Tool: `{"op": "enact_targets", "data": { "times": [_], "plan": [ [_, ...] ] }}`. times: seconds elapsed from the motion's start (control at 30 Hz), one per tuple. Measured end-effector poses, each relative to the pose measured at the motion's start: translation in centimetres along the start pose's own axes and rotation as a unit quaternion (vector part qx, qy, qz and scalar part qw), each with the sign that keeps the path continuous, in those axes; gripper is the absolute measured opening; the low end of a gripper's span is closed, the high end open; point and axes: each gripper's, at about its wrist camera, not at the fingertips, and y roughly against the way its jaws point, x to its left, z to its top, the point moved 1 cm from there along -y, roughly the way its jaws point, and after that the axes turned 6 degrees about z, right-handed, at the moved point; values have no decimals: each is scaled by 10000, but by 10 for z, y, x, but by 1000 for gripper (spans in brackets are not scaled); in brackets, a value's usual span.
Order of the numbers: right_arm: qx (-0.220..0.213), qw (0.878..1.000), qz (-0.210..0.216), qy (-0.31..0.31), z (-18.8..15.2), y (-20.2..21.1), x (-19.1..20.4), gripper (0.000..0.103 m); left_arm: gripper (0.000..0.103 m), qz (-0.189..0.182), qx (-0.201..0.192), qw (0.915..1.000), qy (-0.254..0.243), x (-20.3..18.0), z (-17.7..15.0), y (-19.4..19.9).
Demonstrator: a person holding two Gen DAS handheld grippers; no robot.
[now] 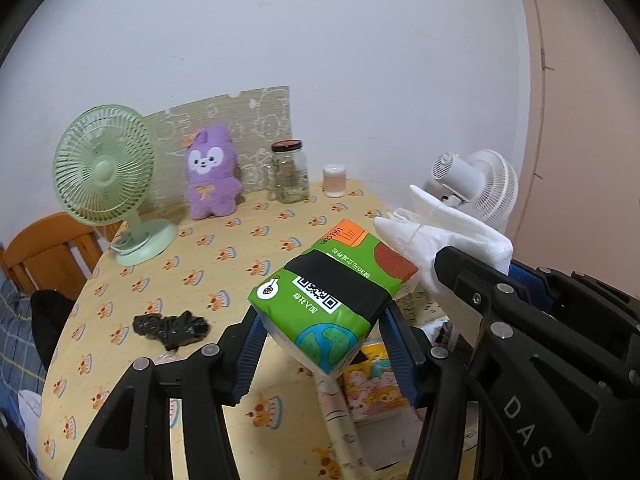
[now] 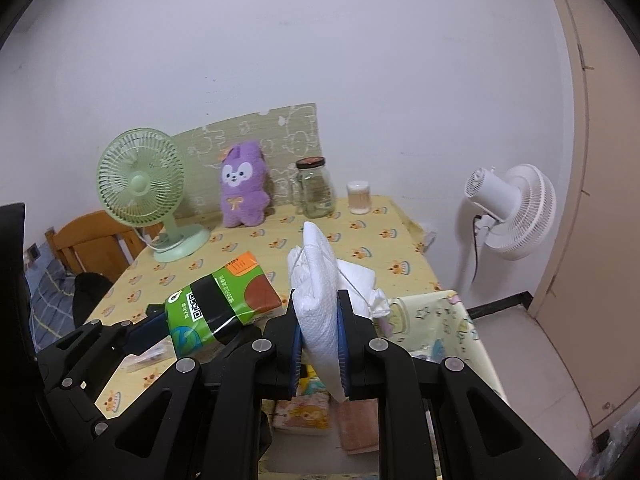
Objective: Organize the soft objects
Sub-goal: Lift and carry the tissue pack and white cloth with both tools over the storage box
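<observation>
Left wrist view: left tongs [image 1: 320, 336] half-open, clamping green plastic tissue pack [image 1: 332, 300] above yellow-clothed bench [image 1: 200, 264]. Right tongs [image 2: 319, 344] fully closed on white folded cloth [image 2: 320, 300], also airborne. Risk: slick pack, gripped near end, slips; cloth sags loose.

Green desk fan [image 1: 105, 168] at table's [image 1: 224, 256] back left. Lidded glass jar [image 1: 289, 172] and small plastic tub [image 1: 334, 181] against white wall. White standing fan [image 2: 516, 212] beyond right edge. Wooden chair [image 1: 48, 252] at left. Crumpled black bag [image 1: 172, 329] on tablecloth.
</observation>
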Motion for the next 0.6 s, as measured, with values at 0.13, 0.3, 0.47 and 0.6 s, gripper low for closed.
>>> {"op": "enact_targets", "data": {
  "times": [0.13,0.3,0.47,0.6],
  "plan": [
    [21,9999,-112,-80,-2,0,-14,18,58,-104,41,9999,-116,-13,1,-6],
    [71,9996,-228,-179,-6,-1,-28,18,58,-217,118,9994,-232,-26,0,-13],
    [154,9988,-358,-284,-11,-3,-40,18,59,-322,197,9986,-364,-39,-2,-20],
    [210,9981,-437,-370,-16,-5,-49,18,64,-401,310,9977,-458,-47,-4,-25]
  ]
}}
